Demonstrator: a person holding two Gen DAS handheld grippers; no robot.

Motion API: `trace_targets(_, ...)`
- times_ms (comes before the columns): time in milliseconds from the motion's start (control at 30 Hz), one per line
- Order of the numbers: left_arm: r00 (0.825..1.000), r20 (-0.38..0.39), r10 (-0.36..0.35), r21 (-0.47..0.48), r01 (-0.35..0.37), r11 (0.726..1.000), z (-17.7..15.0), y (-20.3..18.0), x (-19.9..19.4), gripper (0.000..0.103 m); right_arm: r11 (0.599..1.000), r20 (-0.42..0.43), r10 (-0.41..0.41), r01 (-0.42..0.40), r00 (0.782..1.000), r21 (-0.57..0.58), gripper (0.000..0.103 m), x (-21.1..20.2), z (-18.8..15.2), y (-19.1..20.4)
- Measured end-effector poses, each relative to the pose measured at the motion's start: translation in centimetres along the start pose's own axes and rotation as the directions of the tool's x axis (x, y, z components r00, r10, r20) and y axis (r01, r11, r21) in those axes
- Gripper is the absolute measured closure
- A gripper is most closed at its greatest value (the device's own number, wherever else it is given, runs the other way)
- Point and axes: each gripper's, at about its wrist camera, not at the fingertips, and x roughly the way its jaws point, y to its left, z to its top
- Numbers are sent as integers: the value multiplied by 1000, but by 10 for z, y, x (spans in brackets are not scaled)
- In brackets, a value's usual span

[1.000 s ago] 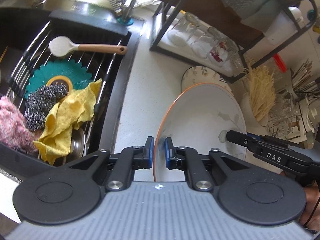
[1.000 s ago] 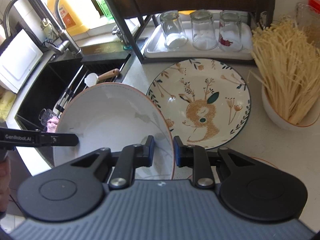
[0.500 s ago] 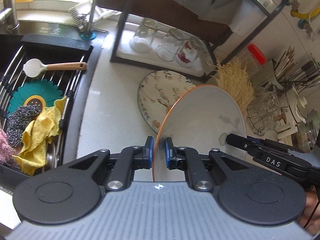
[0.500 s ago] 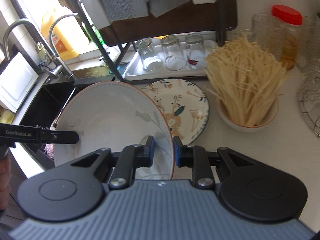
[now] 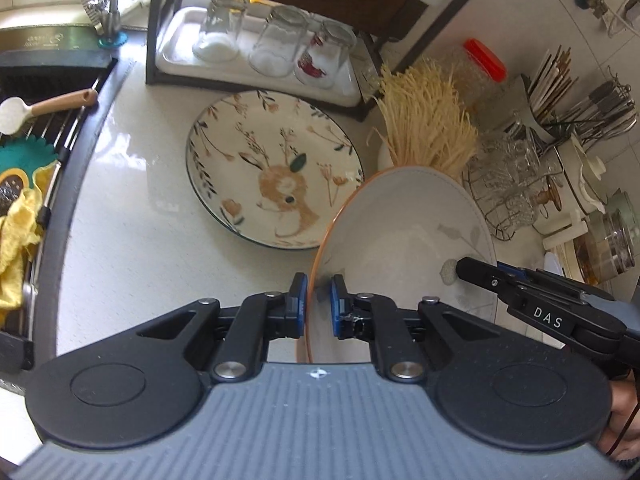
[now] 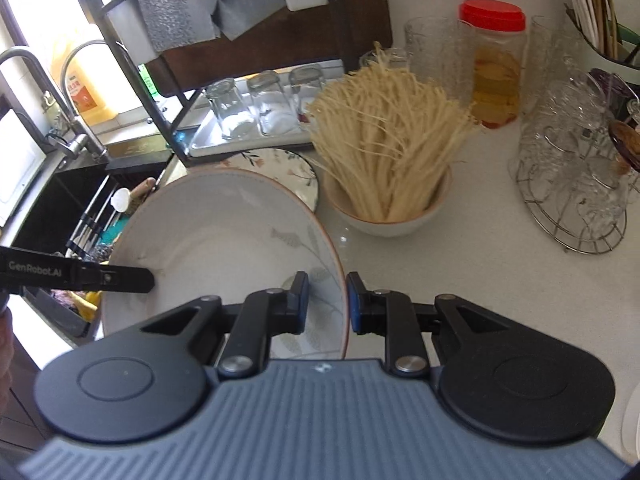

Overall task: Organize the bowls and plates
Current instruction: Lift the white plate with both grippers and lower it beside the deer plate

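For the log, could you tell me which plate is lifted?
The orange-rimmed plate, clamped by both grippers; the deer plate lies flat on the counter.

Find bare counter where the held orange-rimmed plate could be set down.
Bare counter lies between the sink edge and the deer plate. More lies right of the noodle bowl, before the wire rack. The back is crowded.

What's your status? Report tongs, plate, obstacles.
Left tongs and right tongs both shut on white plate, opposite rims. Plate held off counter. Deer plate below-left; noodle bowl close ahead.
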Motion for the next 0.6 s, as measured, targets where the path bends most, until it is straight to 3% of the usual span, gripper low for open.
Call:
trace_targets(300, 999, -5, 42, -68, -43, 997, -28, -19, 17, 89, 999, -51, 15, -16, 999, -27, 79, 4, -20, -29)
trace_targets(600, 996, -1, 85, -73, -85, 994, -38, -22, 19, 90, 993, -93, 0, -11, 996, -120, 79, 12, -30, -26)
